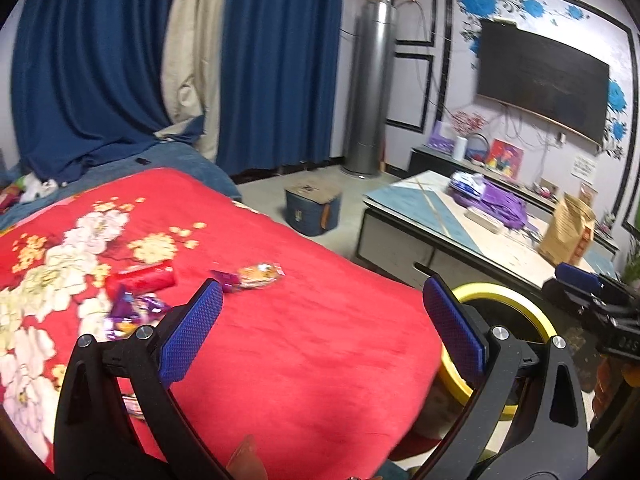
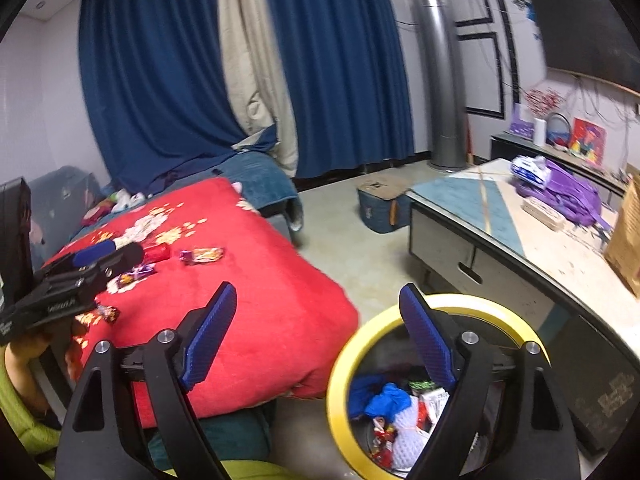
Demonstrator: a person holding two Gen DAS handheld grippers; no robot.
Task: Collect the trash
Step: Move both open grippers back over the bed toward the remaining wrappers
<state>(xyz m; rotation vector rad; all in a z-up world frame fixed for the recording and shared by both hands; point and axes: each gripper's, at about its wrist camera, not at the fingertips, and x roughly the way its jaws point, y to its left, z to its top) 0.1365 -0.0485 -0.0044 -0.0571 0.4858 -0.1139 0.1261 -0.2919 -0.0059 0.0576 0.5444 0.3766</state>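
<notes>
Red floral blanket carries crinkled snack wrappers; both tongs gape empty.

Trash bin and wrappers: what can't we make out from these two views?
- Yellow-rimmed trash bin: right wrist view, the right gripper finger covers part of the contents; bottom edge cuts off the bin.
- Same bin, left wrist view: only a rim arc shows behind the left gripper finger; the inside is hidden.
- Purple wrappers: left wrist view, blurred, count unclear.
- Wrapper labels: too small to read.
</notes>
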